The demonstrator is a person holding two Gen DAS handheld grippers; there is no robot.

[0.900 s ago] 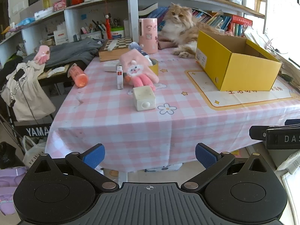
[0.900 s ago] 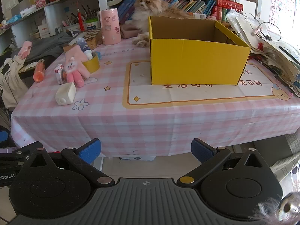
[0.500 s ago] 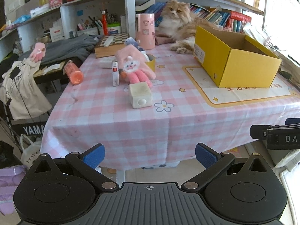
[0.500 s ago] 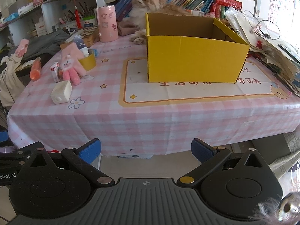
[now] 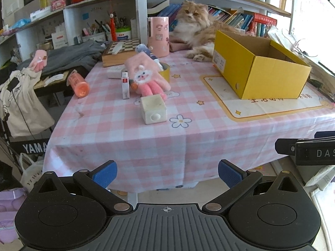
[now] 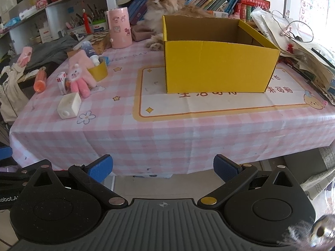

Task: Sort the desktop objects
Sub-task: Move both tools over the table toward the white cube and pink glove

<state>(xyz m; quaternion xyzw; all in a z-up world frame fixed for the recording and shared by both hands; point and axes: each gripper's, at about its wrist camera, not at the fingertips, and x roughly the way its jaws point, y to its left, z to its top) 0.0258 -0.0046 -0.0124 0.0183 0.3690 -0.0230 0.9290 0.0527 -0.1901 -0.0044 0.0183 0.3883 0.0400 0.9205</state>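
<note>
Both spread wide, nothing gripped: left gripper (image 5: 166,172), right gripper (image 6: 162,165). Yellow box (image 6: 215,67) dead ahead of the right one, interior looking bare. Yellow tape roll (image 6: 98,70) ahead-left, small bottle (image 6: 90,52) poking out. White cube (image 5: 153,109) straight ahead of the left.

Open yellow box (image 6: 215,69) upright on pink checked table (image 6: 167,129) — cream cube (image 5: 153,109), pink plush glove (image 5: 146,75) well left.
</note>
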